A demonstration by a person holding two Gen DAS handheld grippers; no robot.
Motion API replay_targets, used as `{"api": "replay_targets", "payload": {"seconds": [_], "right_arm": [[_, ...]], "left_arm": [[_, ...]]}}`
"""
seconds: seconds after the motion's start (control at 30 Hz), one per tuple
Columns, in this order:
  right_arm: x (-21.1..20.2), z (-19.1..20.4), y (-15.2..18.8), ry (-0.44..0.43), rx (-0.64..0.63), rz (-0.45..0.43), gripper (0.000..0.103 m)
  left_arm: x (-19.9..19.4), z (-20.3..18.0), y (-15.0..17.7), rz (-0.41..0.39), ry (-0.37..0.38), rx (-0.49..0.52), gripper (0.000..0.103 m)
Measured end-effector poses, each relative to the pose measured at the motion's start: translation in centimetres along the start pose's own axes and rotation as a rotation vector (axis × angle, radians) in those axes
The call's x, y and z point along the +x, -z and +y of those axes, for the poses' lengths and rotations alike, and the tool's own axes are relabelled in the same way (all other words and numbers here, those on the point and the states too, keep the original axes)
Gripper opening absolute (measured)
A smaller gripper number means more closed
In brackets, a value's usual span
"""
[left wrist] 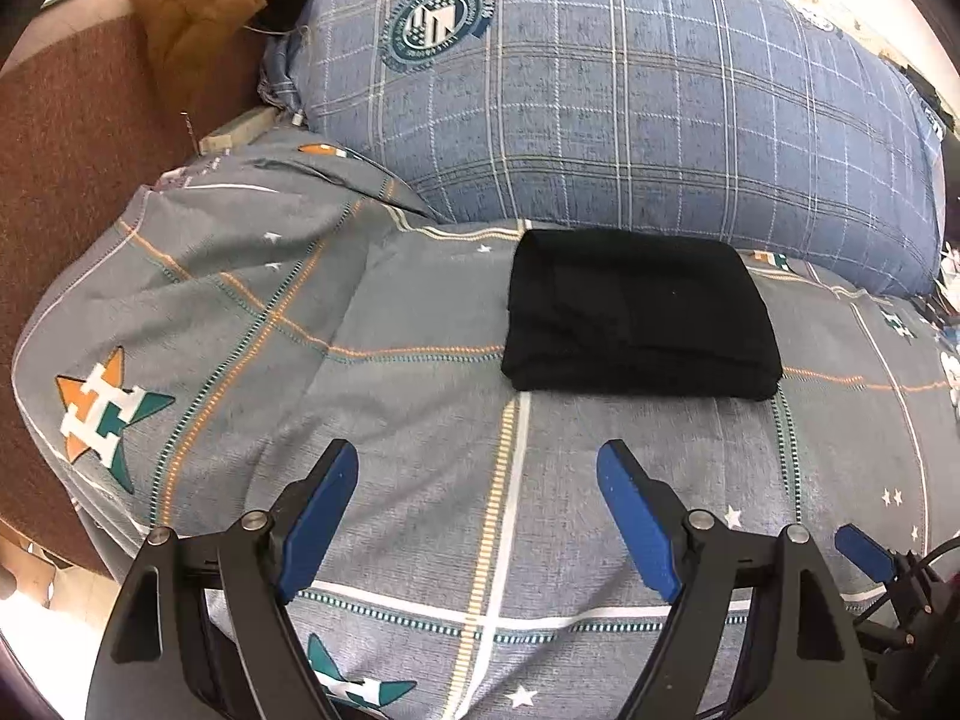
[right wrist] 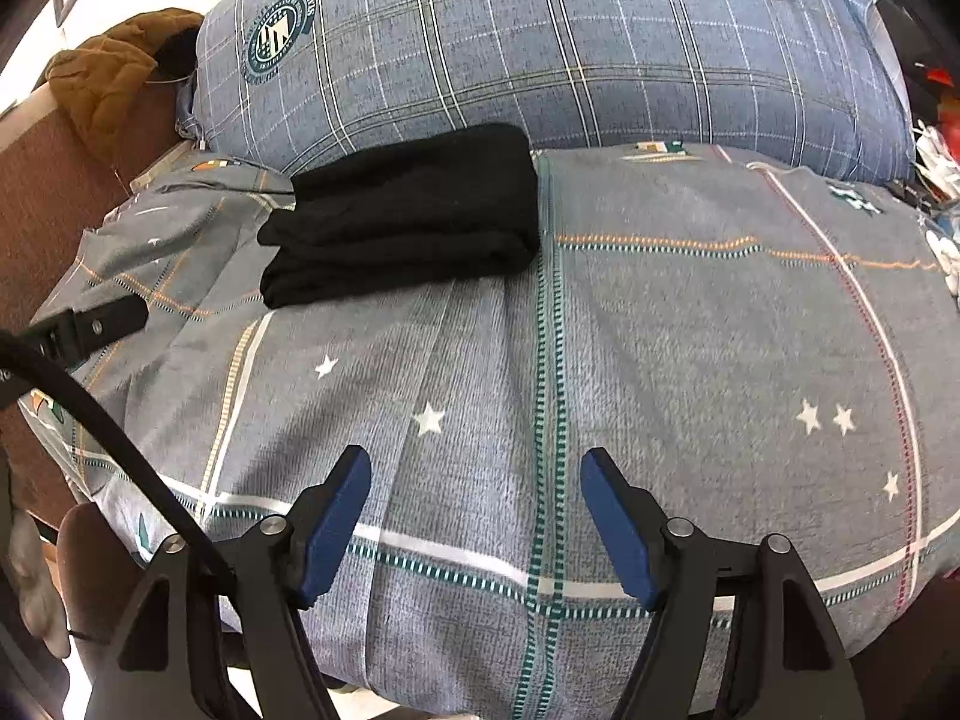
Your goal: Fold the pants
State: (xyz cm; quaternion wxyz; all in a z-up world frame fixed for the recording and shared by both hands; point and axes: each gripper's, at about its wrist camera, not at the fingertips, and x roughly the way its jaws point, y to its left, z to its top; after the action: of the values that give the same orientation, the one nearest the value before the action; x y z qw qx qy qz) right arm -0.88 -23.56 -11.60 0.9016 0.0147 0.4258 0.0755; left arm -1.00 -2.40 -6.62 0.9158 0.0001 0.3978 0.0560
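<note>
One pair of black pants lay on the bed, folded into a compact, thick rectangular bundle with several layers stacked. Its surface was smooth and flat on top, its edges rounded where the cloth doubled over; in the right wrist view the layered edges showed along its near left side. The bundle sat toward the far edge of the bed, just in front of one large blue plaid pillow, and whether the two touched could not be told.

The bed was covered by a grey sheet with orange, teal and white lines, small white stars and star emblems. One brown jacket was draped over the brown headboard at the far left corner.

There were two tools. The left tool hovered over the near part of the bed with its blue fingers spread wide, holding nothing and well apart from the pants. The right tool was likewise wide open and empty, its blue fingers above the sheet near the bed's near edge, with the pants well ahead and to its left. A blue fingertip of the right tool showed at the lower right of the left wrist view.
</note>
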Motion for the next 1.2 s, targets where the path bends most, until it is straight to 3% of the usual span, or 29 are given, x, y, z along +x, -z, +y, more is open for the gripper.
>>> {"api": "replay_targets", "payload": {"seconds": [0.57, 1.2], "right_arm": [[3.1, -0.4, 0.3, 0.017, 0.003, 0.088, 0.08], [3.2, 0.9, -1.0, 0.053, -0.078, 0.058, 0.082]], "left_arm": [[3.5, -1.7, 0.4, 0.125, 0.053, 0.017, 0.081], [4.7, -1.1, 0.5, 0.161, 0.068, -0.001, 0.081]]}}
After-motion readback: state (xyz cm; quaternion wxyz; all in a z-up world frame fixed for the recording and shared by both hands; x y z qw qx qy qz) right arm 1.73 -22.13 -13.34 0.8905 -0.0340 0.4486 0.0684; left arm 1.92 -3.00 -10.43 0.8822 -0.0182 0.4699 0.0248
